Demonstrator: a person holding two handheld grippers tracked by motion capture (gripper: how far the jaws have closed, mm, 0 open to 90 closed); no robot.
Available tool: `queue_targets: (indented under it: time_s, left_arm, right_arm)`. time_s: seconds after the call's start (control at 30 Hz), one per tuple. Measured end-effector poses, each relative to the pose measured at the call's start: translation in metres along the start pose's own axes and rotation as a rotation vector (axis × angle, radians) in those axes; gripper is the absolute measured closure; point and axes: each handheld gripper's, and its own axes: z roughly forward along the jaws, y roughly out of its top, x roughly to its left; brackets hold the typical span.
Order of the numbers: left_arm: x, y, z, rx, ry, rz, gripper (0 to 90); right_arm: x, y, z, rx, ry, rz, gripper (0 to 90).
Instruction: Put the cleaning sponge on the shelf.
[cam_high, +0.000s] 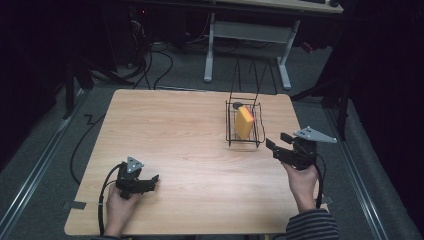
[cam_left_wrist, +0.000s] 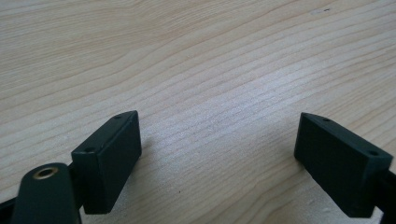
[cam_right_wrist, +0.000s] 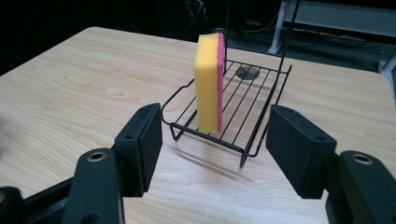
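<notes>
Two grippers, left gripper (cam_high: 150, 181) and right gripper (cam_high: 278, 142), stand wide open and empty; advance the right one level toward the yellow-and-pink sponge (cam_right_wrist: 208, 84) standing on edge in the wire rack (cam_right_wrist: 261, 98), jaws clearing the rim.

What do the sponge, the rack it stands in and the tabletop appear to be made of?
Sponge: soft foam by the look, matte yellow body with a thin pink layer on one face, probably a scouring pad. Rack: thin wire, black and slightly glossy, likely coated metal. Table: light wood-grain surface, smooth with a soft sheen; solid wood or laminate cannot be told.
</notes>
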Motion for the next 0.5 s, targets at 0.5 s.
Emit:
queue_targets:
  time_s: [0.5]
  left_arm:
    - [0.0, 0.0, 0.0, 0.0, 0.0, 0.0, 15.3]
  right_arm:
    - [0.0, -0.017, -0.025, -0.03, 0.018, 0.023, 37.5]
